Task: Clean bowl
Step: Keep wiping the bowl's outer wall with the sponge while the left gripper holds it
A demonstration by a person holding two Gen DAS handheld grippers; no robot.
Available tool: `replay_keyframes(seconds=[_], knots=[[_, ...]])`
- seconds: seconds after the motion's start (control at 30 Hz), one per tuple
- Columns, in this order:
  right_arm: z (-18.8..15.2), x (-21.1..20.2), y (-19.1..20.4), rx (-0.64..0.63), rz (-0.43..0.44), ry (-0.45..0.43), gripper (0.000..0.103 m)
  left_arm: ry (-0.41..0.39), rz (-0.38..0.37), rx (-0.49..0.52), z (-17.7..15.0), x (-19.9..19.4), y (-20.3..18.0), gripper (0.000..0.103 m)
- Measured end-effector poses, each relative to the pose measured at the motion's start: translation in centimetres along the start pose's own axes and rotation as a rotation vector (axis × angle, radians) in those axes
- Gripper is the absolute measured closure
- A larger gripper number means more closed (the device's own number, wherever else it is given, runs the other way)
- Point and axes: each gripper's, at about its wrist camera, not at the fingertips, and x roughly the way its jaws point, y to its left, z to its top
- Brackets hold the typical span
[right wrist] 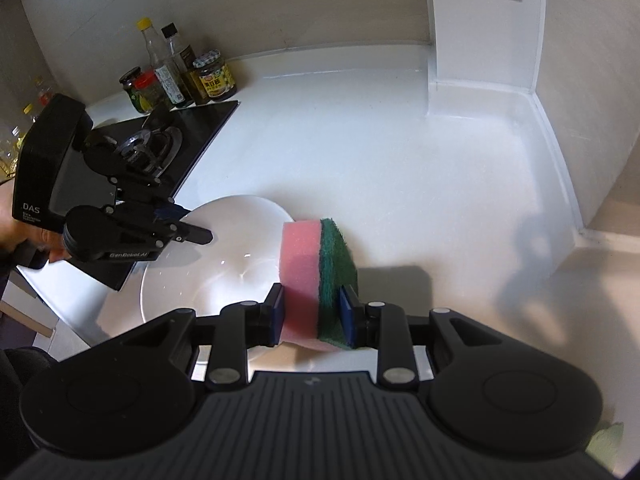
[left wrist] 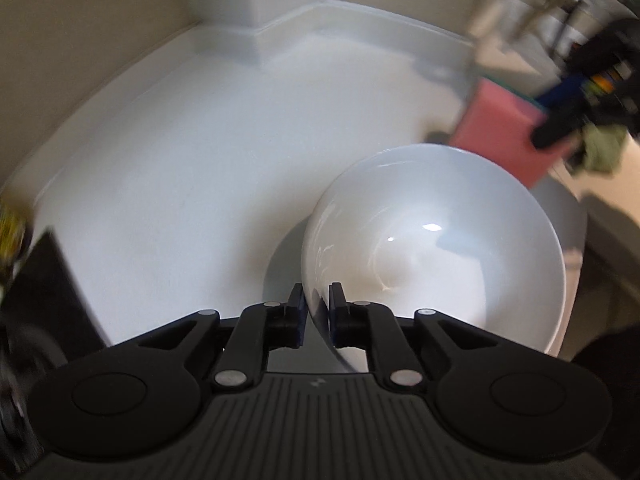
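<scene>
Right wrist – right gripper (right wrist: 312, 312) grasps sponge (right wrist: 316, 268) | "GenRobot.AI" left gripper (left wrist: 317, 312) pinches bowl (left wrist: 436, 240) rim

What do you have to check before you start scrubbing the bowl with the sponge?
1. Left gripper holds the bowl by its rim: ok, one finger inside, one outside.
2. Right gripper holds the sponge: ok, pinched between both pads.
3. Which side faces the bowl: ok, the pink foam is toward it, the green scrubber away.
4. Sponge touches the bowl's inside: not ok, it hangs beside the far rim.
5. Bowl inside looks dirty: cannot tell, only glare and faint streaks show.
6. Sponge is wet or soapy: cannot tell.
</scene>
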Motion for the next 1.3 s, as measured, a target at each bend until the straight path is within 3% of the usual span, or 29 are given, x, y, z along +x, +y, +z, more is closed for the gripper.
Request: replay_keyframes(seconds=[0.1,0.17,0.4,0.6,0.73,0.93,1.03,1.17,1.23,1.3], knots=[[0.5,0.6,-0.1,0.014,-0.014,-0.009,0.078,-0.016,-0.047,0.12,0.3,-0.1,0.0,0.09],[0.6,0.9,0.0,0.019,-0.023,-0.012,0.078,-0.015,-0.059,0.129,0.6,-0.1,0.2,0.09],[-0.4,0.6,0.4,0.055,-0.023,-0.031,0.079,-0.003,0.036,-0.231,-0.8,-1.3,0.7,0.087],[-0.8,0.6,1.4,0.055,-0.041,-0.034,0.078,0.001,0.099,-0.309,-1.9,-1.9,0.2,0.09],[-0.6,0.8,1.8,0.039,-0.055,-0.023,0.078,-0.014,0.036,-0.16,-2.7,-1.8,5.5,0.093],[-0.6,0.6,2.0,0.022,-0.062,-0.002,0.078,-0.018,0.03,-0.082,-2.4,-1.8,5.0,0.094],[-0.4,0.6,1.9,0.014,-0.067,0.003,0.078,-0.035,0.019,0.022,-2.4,-1.9,4.6,0.093],[0.1,0.9,1.6,0.002,-0.077,0.005,0.078,-0.069,0.001,0.24,-1.7,-1.5,3.7,0.089],[0.4,1.0,1.5,-0.004,-0.082,0.005,0.078,-0.055,-0.009,0.246,-1.2,-1.2,3.8,0.088],[0.4,1.1,1.4,0.0,-0.079,0.003,0.078,-0.05,-0.003,0.183,-0.8,-1.2,4.0,0.089]])
